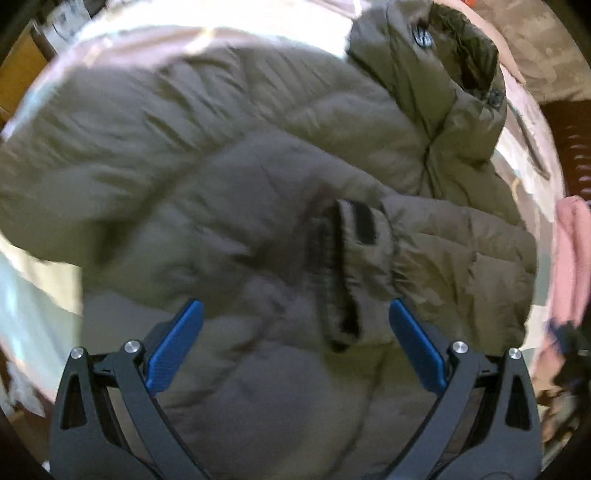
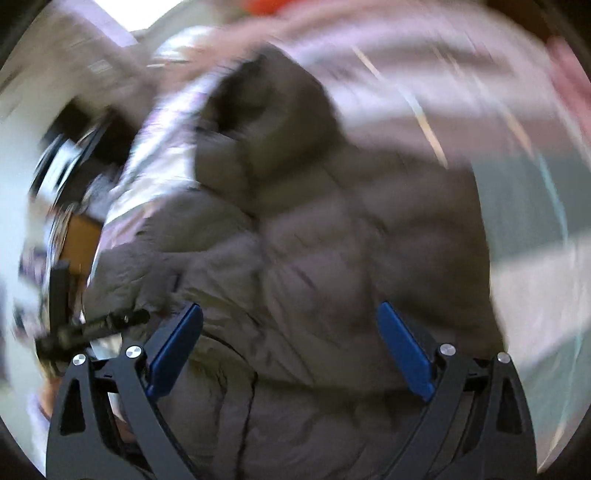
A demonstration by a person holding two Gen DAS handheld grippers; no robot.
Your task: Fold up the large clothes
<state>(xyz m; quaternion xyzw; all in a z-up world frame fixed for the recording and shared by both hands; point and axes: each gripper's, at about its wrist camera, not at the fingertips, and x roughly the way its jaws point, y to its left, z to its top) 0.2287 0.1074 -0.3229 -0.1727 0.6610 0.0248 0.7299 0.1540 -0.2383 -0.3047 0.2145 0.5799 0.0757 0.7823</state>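
A: Item 1?

B: Puffer jacket (image 1: 229, 155), olive-grey, quilted. Fills the centre of the left wrist view, lying spread on a pale pink-and-white sheet (image 1: 122, 33) that shows along the upper left edge. Collar (image 1: 454, 48) at upper right, with a snap button on it. A sleeve cuff (image 1: 354, 258) with a dark strap lies across the body, right of centre.

A: Item 2?

B: Left claw (image 1: 295, 325), bottom of the frame. Its 2 blue fingers (image 1: 177, 339) are spread wide, nothing between them; the jacket lies beyond the tips (contact unclear, picture blurred).

A: Item 3?

B: Right claw (image 2: 290, 328), bottom of the right wrist view. Fingers likewise spread wide, holding nothing. The jacket (image 2: 332, 240) fills the middle of that frame too, heavily smeared.

A: Sundries?

B: Pink cloth (image 1: 572, 258), right edge of the left wrist view, beside the jacket. A black tripod-like stand (image 2: 62, 325), lower left of the right wrist view.
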